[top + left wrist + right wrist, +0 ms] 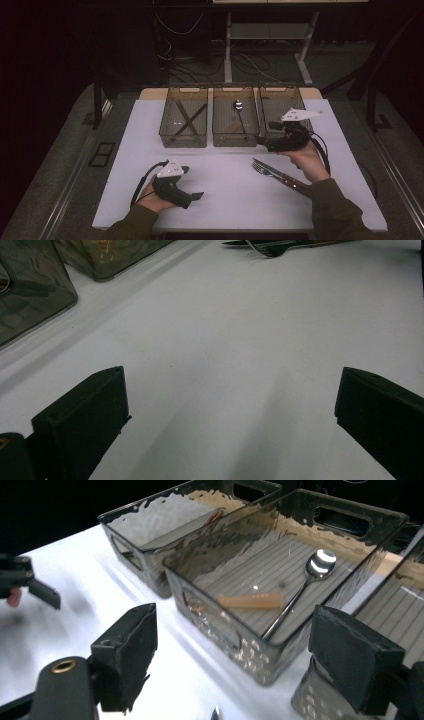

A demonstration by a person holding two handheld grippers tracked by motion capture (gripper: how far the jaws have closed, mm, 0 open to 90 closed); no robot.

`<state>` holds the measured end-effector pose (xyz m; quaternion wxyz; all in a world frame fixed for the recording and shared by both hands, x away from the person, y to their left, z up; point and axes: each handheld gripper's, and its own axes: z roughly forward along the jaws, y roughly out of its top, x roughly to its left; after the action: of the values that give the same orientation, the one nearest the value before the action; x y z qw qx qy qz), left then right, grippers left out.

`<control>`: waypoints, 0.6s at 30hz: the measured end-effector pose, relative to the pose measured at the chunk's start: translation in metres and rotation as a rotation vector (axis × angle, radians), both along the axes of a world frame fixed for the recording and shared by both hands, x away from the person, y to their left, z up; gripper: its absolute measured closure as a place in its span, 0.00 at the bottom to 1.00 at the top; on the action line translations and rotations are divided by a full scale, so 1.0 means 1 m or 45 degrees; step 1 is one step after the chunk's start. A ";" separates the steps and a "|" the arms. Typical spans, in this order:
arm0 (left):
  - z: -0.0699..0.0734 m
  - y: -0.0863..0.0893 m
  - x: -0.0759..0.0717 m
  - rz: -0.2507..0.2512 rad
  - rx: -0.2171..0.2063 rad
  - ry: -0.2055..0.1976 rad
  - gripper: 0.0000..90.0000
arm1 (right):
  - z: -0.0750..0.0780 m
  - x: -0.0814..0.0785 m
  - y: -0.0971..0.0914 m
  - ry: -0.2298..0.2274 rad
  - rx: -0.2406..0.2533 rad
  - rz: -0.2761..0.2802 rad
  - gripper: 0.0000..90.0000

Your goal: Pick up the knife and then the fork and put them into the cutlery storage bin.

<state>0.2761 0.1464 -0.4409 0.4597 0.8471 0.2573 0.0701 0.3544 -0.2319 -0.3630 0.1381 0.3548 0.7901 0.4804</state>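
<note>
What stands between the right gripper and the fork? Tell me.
Nothing visible. The fork lies with a knife on bare table, just below the right gripper, whose jaws stand open and empty near the bins.

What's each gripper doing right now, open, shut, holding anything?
Left gripper: open, nothing between its jaws, over the white table.
Right gripper: open, holding nothing, near the middle smoky plastic bin.

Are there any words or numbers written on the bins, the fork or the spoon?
No readable text anywhere: none on the three smoky bins, the spoon, the fork beside the knife, the white table, or the grey plate on each hand-held gripper.
</note>
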 end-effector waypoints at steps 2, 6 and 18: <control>0.001 0.002 0.000 -0.001 0.001 0.002 0.00 | -0.002 -0.006 -0.004 -0.001 0.000 0.004 0.21; 0.001 0.003 0.000 -0.015 0.010 -0.011 0.00 | -0.009 -0.017 -0.012 -0.004 -0.014 0.009 0.21; 0.002 0.006 -0.003 -0.022 0.011 -0.011 0.00 | -0.028 -0.046 -0.040 0.094 -0.067 0.045 0.22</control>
<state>0.2734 0.1529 -0.4391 0.4578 0.8509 0.2476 0.0709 0.3083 -0.2717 -0.3907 0.1098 0.3544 0.8131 0.4485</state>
